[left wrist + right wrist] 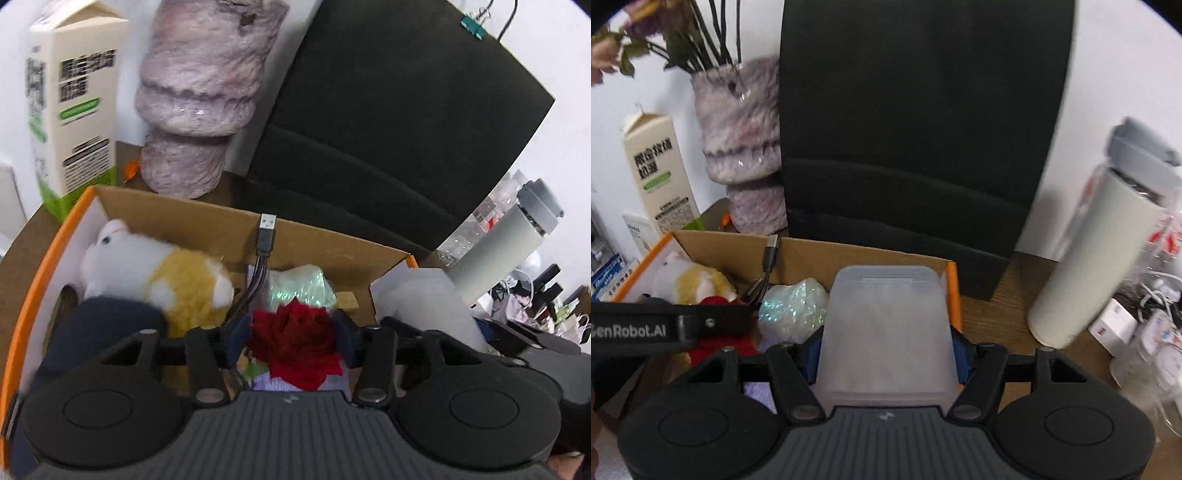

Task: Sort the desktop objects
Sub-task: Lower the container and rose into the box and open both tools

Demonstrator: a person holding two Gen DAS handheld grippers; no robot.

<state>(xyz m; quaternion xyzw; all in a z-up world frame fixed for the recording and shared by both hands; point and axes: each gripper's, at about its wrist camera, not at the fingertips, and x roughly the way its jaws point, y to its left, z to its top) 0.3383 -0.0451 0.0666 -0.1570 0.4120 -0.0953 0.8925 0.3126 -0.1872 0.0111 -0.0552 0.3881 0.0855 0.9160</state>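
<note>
An open cardboard box (221, 218) with orange rims holds a white-and-yellow plush toy (159, 273), a black USB cable (266, 236) and a shiny wrapped packet (299, 286). My left gripper (291, 332) is shut on a red fabric flower (295, 339) and holds it over the box. My right gripper (886, 354) is shut on a translucent plastic container (886, 332) at the box's right end (951, 291). The left gripper's body (639, 328) shows in the right wrist view, with the red flower (716, 347) below it.
Behind the box stand a milk carton (74, 110), a fuzzy pink-grey vase (199, 96) and a black paper bag (388, 122). A white tumbler (1100, 266) stands at the right beside cluttered small items (1137, 332). The wooden desk (997, 317) shows between them.
</note>
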